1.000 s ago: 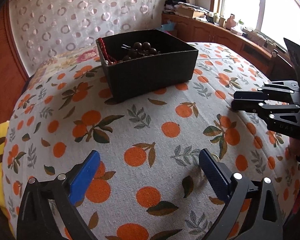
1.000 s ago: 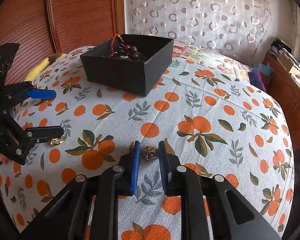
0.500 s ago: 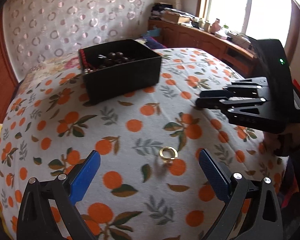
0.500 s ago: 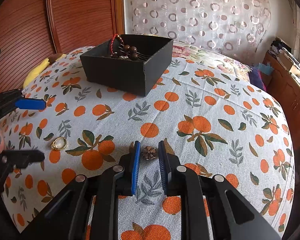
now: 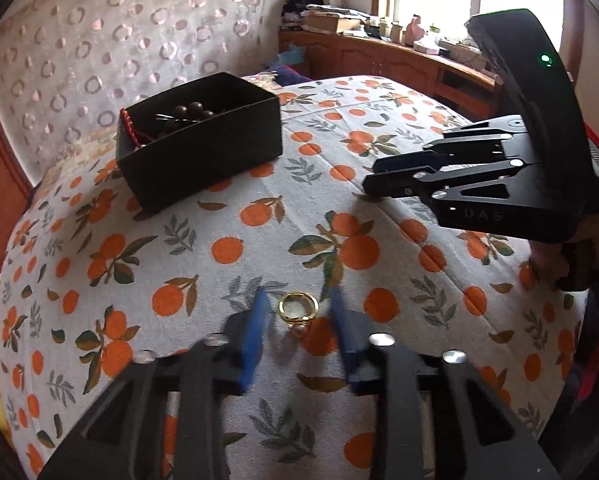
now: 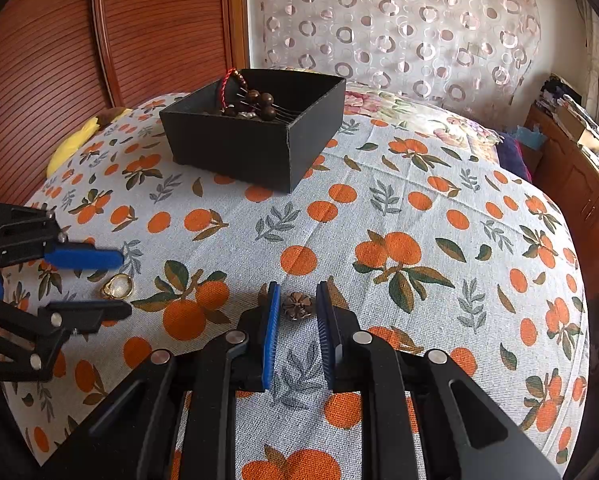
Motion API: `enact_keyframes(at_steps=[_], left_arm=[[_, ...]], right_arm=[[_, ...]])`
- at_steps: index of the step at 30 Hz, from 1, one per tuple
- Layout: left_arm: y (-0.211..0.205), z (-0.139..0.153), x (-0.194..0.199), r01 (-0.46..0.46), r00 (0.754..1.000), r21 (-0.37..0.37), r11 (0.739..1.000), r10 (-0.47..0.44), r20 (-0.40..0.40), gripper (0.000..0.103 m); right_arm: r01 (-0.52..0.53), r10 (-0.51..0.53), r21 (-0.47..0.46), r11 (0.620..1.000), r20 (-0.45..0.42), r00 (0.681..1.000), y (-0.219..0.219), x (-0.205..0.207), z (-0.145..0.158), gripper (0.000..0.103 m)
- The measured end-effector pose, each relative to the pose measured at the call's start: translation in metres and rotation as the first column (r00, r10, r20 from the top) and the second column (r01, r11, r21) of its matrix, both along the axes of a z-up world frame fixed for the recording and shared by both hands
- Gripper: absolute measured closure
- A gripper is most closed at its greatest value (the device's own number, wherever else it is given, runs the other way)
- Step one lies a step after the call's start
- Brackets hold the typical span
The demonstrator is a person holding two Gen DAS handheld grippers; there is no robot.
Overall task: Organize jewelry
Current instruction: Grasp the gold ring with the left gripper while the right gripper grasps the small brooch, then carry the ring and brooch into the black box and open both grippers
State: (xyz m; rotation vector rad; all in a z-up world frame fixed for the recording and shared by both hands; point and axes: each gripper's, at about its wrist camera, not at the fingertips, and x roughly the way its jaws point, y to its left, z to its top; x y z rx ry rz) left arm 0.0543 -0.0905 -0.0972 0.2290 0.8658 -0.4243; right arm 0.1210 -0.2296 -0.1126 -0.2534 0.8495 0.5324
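Two grippers work over a bed covered in a cloth printed with oranges and leaves [image 6: 439, 216]. The left gripper [image 5: 298, 320] points down at the cloth with its jaws closing: the blue pads [image 5: 253, 332] have a gold ring [image 5: 298, 307] between them, a sliver of cloth showing on each side of it, so they do not press on it. From the right wrist view the same left gripper [image 6: 125, 286] reaches in from the left edge, one finger above the gold ring [image 6: 116, 286] and one below it, and the ring lies flat on the cloth.

The right gripper [image 6: 297, 308] stands narrow, its blue pads [image 6: 270, 332] either side of a small brown flower-shaped piece [image 6: 297, 306] that rests on the cloth. A thin gap seems to remain on both sides of that piece, though the angle makes it hard to be certain the pads are clear of it. Seen from the left wrist, the right gripper [image 5: 373, 186] has its fingertips down at the cloth, and the piece itself is hidden there.

Farther back on the bed sits a black open box [image 6: 259, 152], well apart from both grippers. Inside it lie dark brown wooden beads [image 6: 259, 104] and a red cord [image 6: 223, 84] draped over its rim. The black open box [image 5: 203, 160] shows the same beads from the left wrist camera.
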Motion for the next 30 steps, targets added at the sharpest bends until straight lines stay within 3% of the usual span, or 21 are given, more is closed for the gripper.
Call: enact_keyframes(at_steps=[16, 30], left_arm=[[0.017, 0.026, 0.020, -0.083, 0.994, -0.041, 0.996, 0.086, 0.069, 0.084], [0.028, 0.051, 0.063, -0.126, 0.985, -0.072, 0.989, 0.133, 0.107, 0.084]], right_arm=[[-0.028, 0.028, 0.019, 0.999, -0.010, 1.000, 0.004, 0.006, 0.004, 0.086], [-0.143, 0.135, 0.077, 0.987, 0.100, 0.986, 0.022, 0.029, 0.057, 0.086]])
